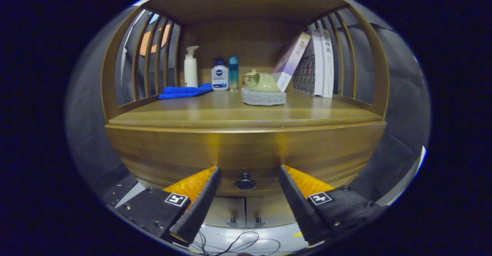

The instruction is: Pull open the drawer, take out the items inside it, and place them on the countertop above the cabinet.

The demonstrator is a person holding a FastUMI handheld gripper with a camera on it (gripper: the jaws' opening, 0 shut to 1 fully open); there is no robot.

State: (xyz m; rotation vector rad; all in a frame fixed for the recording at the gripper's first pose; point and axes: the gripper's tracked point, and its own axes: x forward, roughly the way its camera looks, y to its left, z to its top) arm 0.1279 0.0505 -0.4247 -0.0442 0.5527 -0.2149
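On the countertop, from left to right, lie a blue cloth, a pump bottle, a lotion bottle, a slim blue bottle, a small teapot on a grey pad, and leaning books. Below, the drawer looks shut — its knob sits between the fingers of the gripper, which are spread wide and touch nothing. This fits either a drawer about to be pulled, or one emptied and closed again — its contents are hidden.
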